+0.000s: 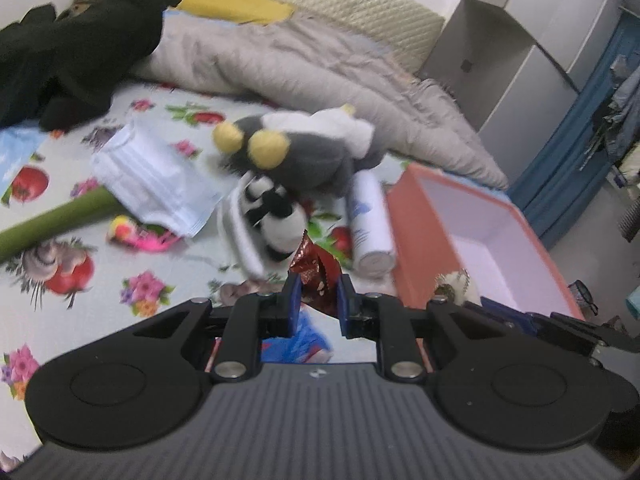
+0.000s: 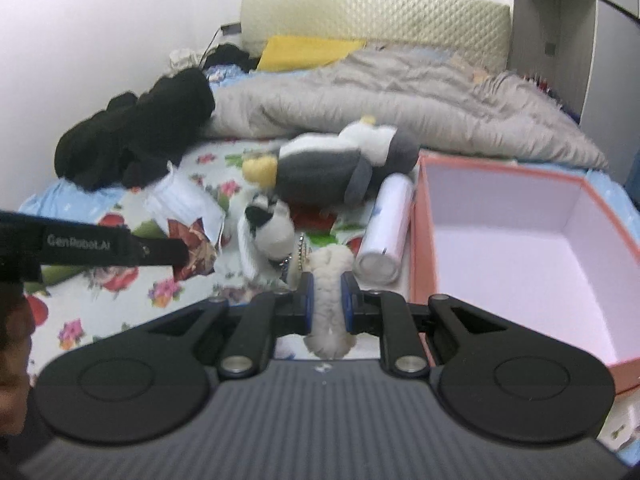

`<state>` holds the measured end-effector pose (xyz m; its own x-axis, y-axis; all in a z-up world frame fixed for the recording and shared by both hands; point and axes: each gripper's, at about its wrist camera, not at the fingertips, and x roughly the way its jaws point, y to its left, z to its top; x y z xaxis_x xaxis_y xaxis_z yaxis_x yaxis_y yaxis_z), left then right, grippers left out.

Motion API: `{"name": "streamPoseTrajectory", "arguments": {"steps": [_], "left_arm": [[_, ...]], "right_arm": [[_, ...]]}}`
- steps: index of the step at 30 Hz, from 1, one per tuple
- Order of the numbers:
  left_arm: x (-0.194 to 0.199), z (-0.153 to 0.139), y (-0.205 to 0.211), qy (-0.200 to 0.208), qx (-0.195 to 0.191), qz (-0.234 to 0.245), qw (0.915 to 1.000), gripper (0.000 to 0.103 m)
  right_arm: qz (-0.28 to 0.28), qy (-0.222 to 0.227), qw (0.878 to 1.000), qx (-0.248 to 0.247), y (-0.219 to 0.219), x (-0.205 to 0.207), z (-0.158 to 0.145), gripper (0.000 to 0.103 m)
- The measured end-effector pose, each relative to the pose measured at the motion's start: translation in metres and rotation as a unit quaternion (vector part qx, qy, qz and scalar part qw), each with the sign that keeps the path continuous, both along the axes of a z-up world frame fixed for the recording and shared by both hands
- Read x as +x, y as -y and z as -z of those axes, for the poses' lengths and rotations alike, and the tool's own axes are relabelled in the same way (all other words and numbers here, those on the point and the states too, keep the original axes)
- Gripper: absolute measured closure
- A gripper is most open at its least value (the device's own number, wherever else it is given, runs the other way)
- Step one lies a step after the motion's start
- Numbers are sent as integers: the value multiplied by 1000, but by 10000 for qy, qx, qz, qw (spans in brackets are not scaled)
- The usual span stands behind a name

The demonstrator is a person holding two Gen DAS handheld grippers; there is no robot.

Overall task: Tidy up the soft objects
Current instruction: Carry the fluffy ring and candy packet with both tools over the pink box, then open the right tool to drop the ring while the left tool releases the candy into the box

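Observation:
My left gripper [image 1: 318,292] is shut on a shiny red patterned pouch [image 1: 314,264], lifted above the floral bedsheet. My right gripper [image 2: 327,292] is shut on a white fluffy toy [image 2: 328,264] with a beaded piece at its top. Each gripper shows in the other's view: the left gripper [image 2: 176,254] with the red pouch [image 2: 194,240], the right gripper [image 1: 496,312] with the fluffy toy [image 1: 456,284]. Ahead on the bed lie a grey-and-white penguin plush [image 1: 304,148] [image 2: 340,160] and a small panda plush [image 1: 276,220] [image 2: 272,228]. An open pink box [image 1: 416,240] [image 2: 420,240] stands to the right.
A white bottle [image 1: 370,228] lies beside the box. A pack of white masks [image 1: 152,176], a green roll [image 1: 52,224] and a pink toy [image 1: 132,236] lie on the left. Behind are black clothes [image 1: 72,52], a grey blanket [image 1: 320,68] and a yellow pillow [image 1: 236,0].

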<state>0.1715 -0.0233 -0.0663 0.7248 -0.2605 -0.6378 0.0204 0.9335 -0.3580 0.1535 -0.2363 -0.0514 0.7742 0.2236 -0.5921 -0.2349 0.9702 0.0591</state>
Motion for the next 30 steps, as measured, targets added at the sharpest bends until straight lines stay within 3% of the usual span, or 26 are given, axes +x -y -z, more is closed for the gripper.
{"name": "streamPoseTrajectory", "arguments": {"steps": [10,17,24,30], "left_arm": [[9,-62,44,434,-35,391,9983,81],[24,-91,88,645,-26,774,9949,81],[49,-96,147,641,-19,1195,9908,81],[79,-73,198,373,63,1517,9877,81]], "right_arm": [[262,449,9986,45,35,2,-50,85],[586,585,9965,76,72,8,-67,85],[929,354,9950,77,119,25,-55,85],[1261,-161,9919,81,157,44,-22,85]]}}
